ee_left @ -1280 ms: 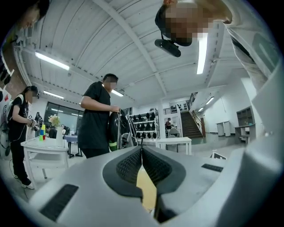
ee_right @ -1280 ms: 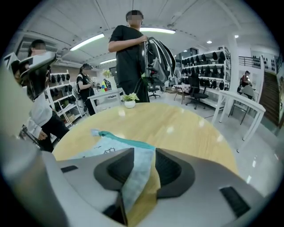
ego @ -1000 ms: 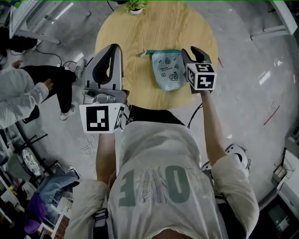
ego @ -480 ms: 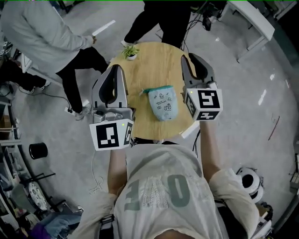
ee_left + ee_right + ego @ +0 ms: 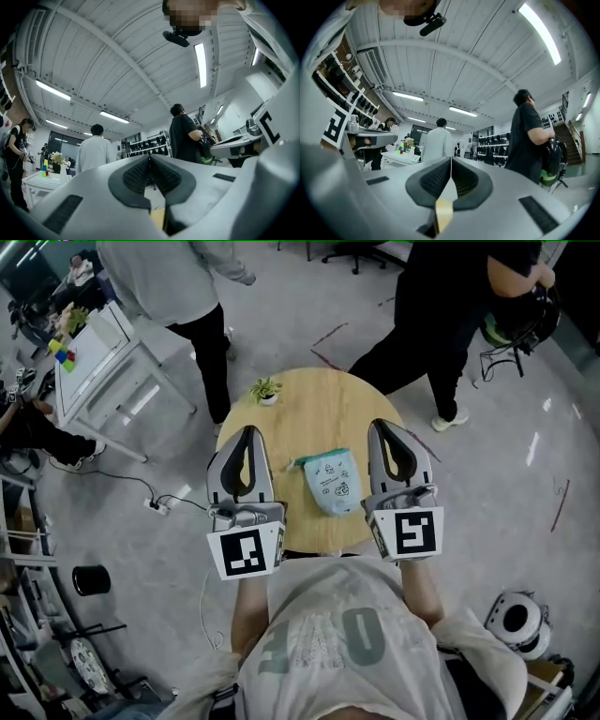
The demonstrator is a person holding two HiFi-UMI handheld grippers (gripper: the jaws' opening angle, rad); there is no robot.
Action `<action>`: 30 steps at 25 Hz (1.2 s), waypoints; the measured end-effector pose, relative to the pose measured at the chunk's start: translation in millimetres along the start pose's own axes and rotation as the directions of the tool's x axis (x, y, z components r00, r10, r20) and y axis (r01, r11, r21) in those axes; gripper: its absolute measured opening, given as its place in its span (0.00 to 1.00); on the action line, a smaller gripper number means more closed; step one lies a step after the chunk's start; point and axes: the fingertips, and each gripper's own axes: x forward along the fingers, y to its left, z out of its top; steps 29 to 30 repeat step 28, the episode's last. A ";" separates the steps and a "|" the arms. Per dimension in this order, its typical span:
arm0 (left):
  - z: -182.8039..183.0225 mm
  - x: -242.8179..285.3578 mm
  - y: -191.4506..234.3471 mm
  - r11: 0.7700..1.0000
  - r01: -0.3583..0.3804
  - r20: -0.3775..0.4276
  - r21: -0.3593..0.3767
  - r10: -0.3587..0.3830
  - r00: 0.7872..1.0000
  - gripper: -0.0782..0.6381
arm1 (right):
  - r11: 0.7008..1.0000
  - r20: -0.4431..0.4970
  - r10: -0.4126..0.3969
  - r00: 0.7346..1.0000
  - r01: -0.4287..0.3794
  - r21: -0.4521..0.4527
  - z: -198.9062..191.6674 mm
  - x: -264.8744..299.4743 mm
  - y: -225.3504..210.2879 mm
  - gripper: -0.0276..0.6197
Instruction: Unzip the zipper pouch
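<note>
A light-blue zipper pouch (image 5: 330, 484) with a teal zipper edge lies flat on the round wooden table (image 5: 319, 399), its zipper end towards the far side. Both grippers are held high above the table's near edge and point roughly level, out at the room. The left gripper (image 5: 246, 432) is left of the pouch, its jaws shut and empty in the left gripper view (image 5: 150, 159). To the pouch's right is the right gripper (image 5: 386, 426); its jaws have just been closing and stand shut with nothing between them (image 5: 451, 161). Neither touches the pouch.
A small potted plant (image 5: 267, 390) stands at the table's far left edge. Two people stand beyond the table: one in white (image 5: 187, 287), one in black (image 5: 450, 315). A white bench (image 5: 103, 362) is at the left, with cables on the floor (image 5: 169, 502).
Both grippers have lifted up from the table, the right one from beside the pouch. The right jaws have closed on nothing. The pouch has stayed in place on the table.
</note>
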 end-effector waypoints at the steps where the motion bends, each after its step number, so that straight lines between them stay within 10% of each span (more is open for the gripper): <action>1: -1.6 0.2 -0.1 1.000 0.000 -0.004 0.000 0.000 1.000 0.15 | 1.000 -0.003 -0.001 1.000 0.001 0.004 -2.1 -1.6 1.3 0.09; 30: -10.8 2.2 -6.4 1.000 0.006 -0.012 -0.009 -0.006 1.000 0.15 | 0.997 -0.038 -0.031 0.999 0.034 0.073 -26.3 -10.7 -10.6 0.09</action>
